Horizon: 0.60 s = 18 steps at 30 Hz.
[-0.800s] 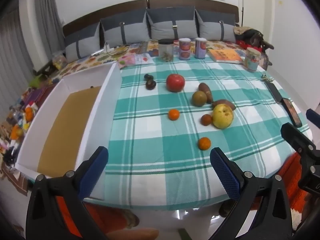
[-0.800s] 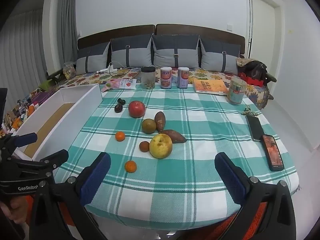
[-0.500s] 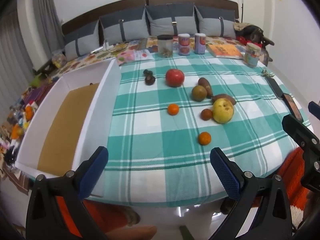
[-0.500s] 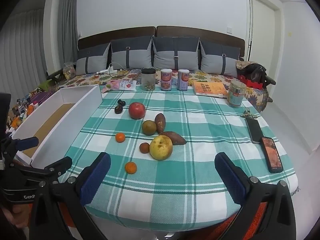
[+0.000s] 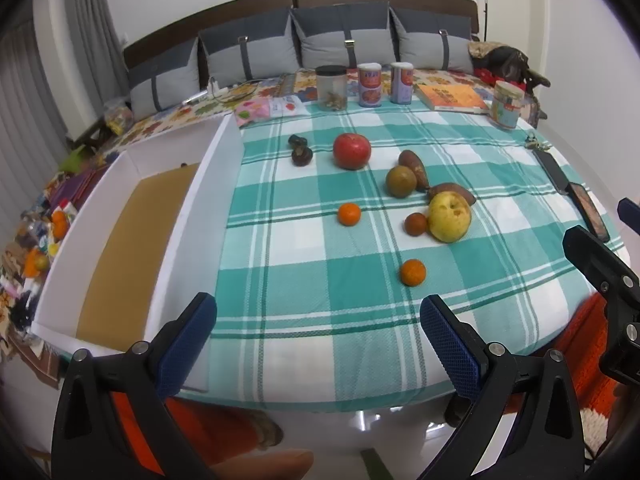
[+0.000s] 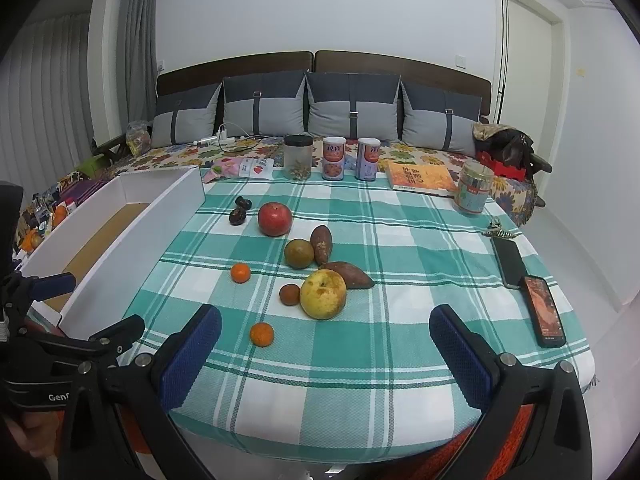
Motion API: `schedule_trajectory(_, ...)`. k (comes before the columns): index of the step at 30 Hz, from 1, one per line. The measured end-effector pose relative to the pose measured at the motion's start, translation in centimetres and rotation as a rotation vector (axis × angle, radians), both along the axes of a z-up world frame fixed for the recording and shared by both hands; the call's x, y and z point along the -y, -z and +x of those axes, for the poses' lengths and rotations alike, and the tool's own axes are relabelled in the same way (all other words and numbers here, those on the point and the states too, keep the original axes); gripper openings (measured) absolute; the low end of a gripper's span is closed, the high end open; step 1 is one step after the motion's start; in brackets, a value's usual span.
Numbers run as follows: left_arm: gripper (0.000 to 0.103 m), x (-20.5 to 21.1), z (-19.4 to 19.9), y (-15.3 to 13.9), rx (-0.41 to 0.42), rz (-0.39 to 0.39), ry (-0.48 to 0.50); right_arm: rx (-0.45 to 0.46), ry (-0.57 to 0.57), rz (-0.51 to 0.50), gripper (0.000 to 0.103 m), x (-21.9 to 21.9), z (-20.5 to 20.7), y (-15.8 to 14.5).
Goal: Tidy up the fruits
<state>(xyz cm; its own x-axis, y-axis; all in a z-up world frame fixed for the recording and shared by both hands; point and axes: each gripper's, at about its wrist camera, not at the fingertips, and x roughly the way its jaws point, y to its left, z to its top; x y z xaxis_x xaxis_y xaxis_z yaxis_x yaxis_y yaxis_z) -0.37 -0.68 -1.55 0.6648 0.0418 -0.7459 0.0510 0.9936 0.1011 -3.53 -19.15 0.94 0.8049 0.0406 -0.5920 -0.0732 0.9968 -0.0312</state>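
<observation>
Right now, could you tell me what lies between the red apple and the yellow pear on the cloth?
In both wrist views, a round brownish-green fruit and two sweet potatoes lie between the red apple and yellow pear.

The only lettering that reads clearly is "GenR", cut off by the frame edge, in white on the black body of the left gripper [image 6: 38, 394] at the lower left of the right wrist view. The orange book [image 6: 422, 178] at the back of the table bears printed characters, too blurred to make out. The 2 printed canisters [image 6: 334, 159] beside it and the patterned jar [image 6: 474, 188] at the right carry labels, none legible. The phone [image 6: 544, 312] screen at the right edge shows no readable text
</observation>
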Motion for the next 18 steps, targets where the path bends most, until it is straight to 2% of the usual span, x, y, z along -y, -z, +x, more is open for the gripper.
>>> schedule_trajectory(18,0.102,-0.47,-0.11,0.50,-0.005,-0.005,0.001,-0.006,0.005,0.000,0.103,-0.03,0.02,0.40)
